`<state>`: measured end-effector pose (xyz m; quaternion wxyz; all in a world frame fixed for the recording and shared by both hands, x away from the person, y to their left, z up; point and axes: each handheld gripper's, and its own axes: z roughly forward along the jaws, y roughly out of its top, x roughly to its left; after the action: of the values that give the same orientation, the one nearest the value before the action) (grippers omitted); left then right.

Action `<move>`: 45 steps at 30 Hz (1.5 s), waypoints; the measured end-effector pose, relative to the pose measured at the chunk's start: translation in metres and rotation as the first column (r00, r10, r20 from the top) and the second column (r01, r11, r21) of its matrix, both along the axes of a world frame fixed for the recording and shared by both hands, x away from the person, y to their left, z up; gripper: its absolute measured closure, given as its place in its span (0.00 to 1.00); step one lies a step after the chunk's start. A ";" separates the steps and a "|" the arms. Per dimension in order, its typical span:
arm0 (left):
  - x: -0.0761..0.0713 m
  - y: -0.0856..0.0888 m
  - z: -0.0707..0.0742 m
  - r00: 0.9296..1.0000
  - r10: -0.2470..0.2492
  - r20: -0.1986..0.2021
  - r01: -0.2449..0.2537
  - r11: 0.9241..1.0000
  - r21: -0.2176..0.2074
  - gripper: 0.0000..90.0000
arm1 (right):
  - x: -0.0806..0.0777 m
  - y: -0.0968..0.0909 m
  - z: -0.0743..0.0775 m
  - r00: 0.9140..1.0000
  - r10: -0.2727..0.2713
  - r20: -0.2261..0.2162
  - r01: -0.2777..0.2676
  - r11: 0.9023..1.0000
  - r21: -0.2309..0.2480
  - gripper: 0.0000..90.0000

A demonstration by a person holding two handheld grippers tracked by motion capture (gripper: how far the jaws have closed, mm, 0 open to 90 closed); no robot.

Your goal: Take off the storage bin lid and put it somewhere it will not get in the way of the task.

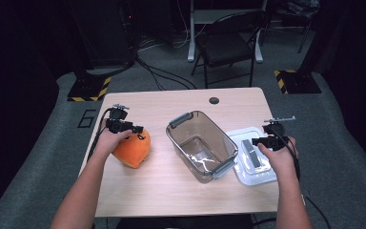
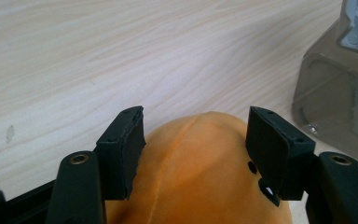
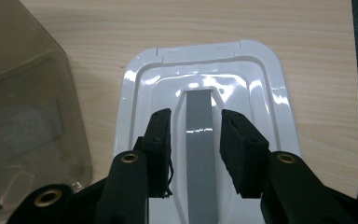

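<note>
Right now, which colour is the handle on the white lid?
Grey handle, clearest in the right gripper view.

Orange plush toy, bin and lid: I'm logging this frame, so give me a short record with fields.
toy: orange plush toy lying on the table's left side
left gripper: open, jaws either side of the toy's top
bin: clear bin, open, mid-table
lid: white lid flat to the right of the bin
right gripper: jaws straddling the lid's grey handle, grip unclear
</note>
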<state>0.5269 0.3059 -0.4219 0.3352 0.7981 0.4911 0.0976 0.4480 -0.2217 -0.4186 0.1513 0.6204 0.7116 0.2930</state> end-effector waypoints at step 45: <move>-0.048 0.035 -0.007 0.995 -0.099 -0.002 0.099 0.995 -0.008 0.37 | 0.000 0.002 -0.003 1.000 0.009 -0.007 -0.008 1.000 0.021 0.71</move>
<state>0.4791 0.3410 -0.4288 0.3425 0.8202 0.4516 0.0780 0.4484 -0.2196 -0.4220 0.1409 0.6200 0.7117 0.2988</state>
